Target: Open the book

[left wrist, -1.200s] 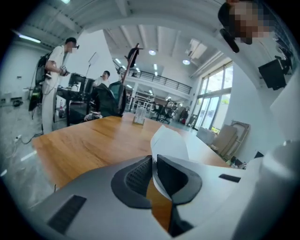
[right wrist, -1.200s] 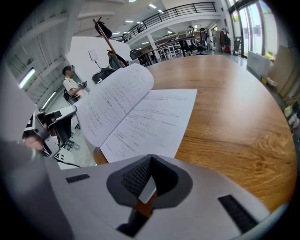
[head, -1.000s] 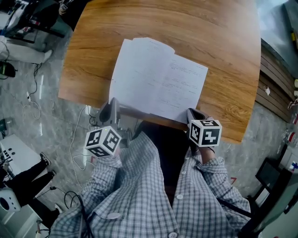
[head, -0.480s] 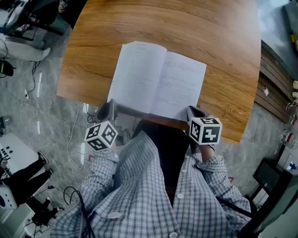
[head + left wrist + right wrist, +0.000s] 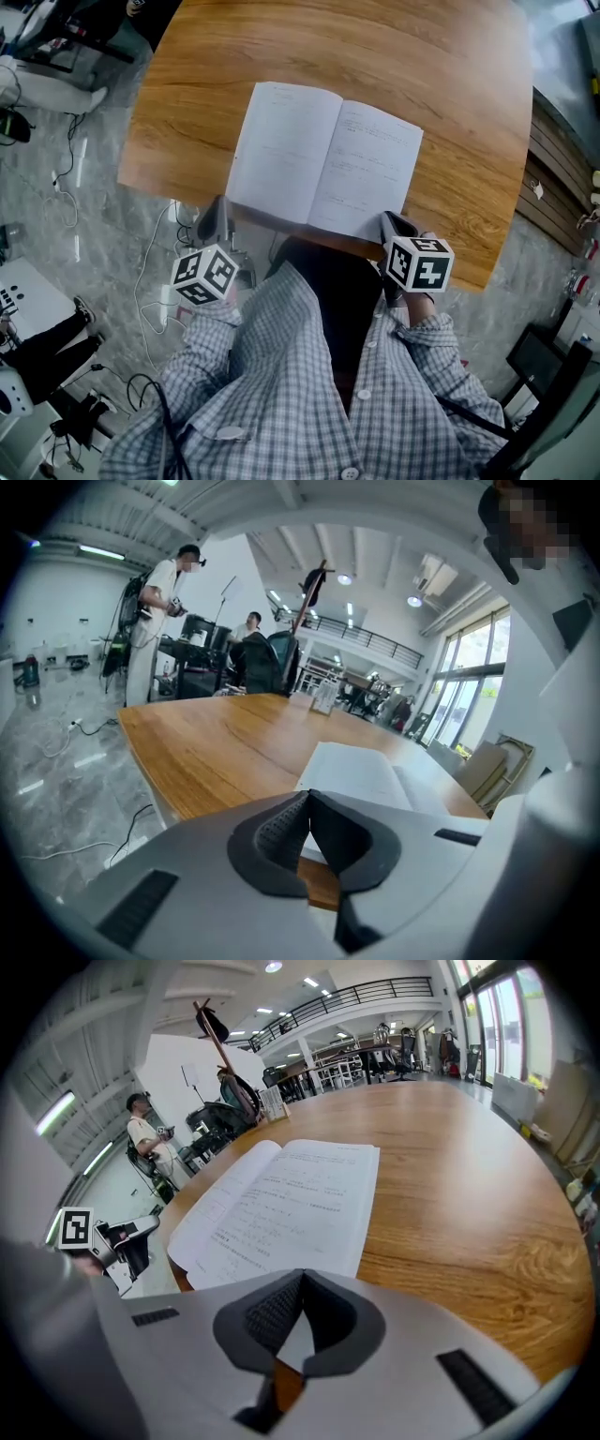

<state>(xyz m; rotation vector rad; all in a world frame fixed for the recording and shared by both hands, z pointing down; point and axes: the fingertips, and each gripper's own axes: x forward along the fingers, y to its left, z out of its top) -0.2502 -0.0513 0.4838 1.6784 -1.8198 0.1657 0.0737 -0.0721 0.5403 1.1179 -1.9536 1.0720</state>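
Note:
The book (image 5: 323, 159) lies open and flat on the wooden table (image 5: 450, 112), its white pages facing up. My left gripper (image 5: 219, 206) hangs just off the table's near edge, by the book's near left corner; its jaws are shut with nothing between them. In the left gripper view its tips (image 5: 308, 794) meet in front of the book (image 5: 361, 775). My right gripper (image 5: 388, 219) is at the book's near right corner, also shut. In the right gripper view its tips (image 5: 302, 1276) meet over the page edge (image 5: 281, 1204); whether they touch the paper I cannot tell.
Cables (image 5: 155, 281) run over the grey floor left of the table. Wooden boards (image 5: 553, 178) are stacked at the right. Across the room stand people (image 5: 159, 621) and equipment. The far half of the table is bare wood.
The left-hand pages, bowed up a second ago, now lie flat. My left gripper has drawn back a little from the book's edge and sunk. The right gripper has kept still.

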